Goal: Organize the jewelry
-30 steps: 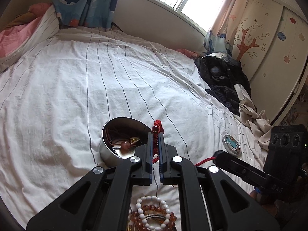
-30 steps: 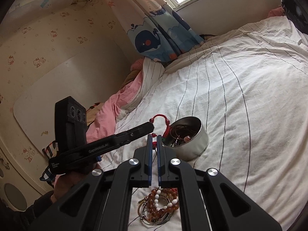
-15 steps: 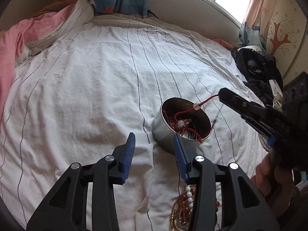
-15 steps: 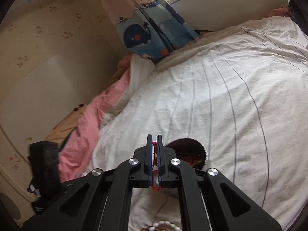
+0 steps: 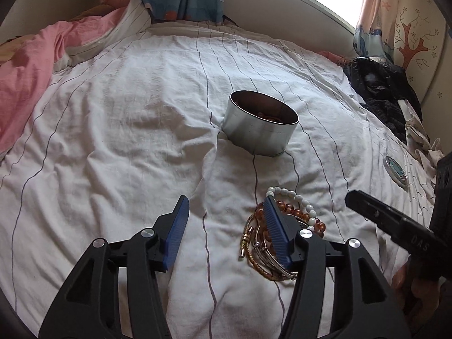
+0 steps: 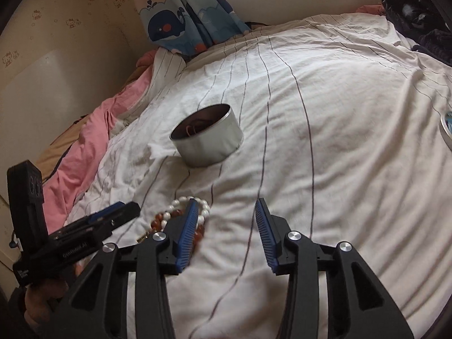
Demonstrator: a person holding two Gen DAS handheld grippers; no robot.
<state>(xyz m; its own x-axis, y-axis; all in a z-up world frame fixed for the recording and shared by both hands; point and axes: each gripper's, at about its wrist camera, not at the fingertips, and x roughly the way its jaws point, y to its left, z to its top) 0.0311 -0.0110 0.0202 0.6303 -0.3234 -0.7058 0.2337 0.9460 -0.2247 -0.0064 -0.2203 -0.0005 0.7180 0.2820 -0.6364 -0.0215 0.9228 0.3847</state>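
Observation:
A round metal tin (image 5: 261, 125) stands on the striped white bed sheet, with red cord jewelry inside; it also shows in the right wrist view (image 6: 207, 138). A pile of bracelets (image 5: 285, 226) lies in front of it: white beads, amber beads and metal bangles, also in the right wrist view (image 6: 180, 216). My left gripper (image 5: 226, 200) is open and empty, its right finger over the pile. My right gripper (image 6: 226, 206) is open and empty, its left finger over the pile's right edge. Each gripper shows in the other's view, the right (image 5: 392, 220) and the left (image 6: 93, 226).
The tin's lid (image 5: 397, 171) lies on the sheet to the right. Dark clothes (image 5: 381, 87) are heaped at the far right edge of the bed. A pink quilt (image 5: 25, 76) lies along the left side. Curtains and a window are behind the bed.
Both grippers held the red cord bracelet a second ago. The left opened first, then the right lowered the cord into the tin and opened. Both have pulled back toward the bracelet pile.

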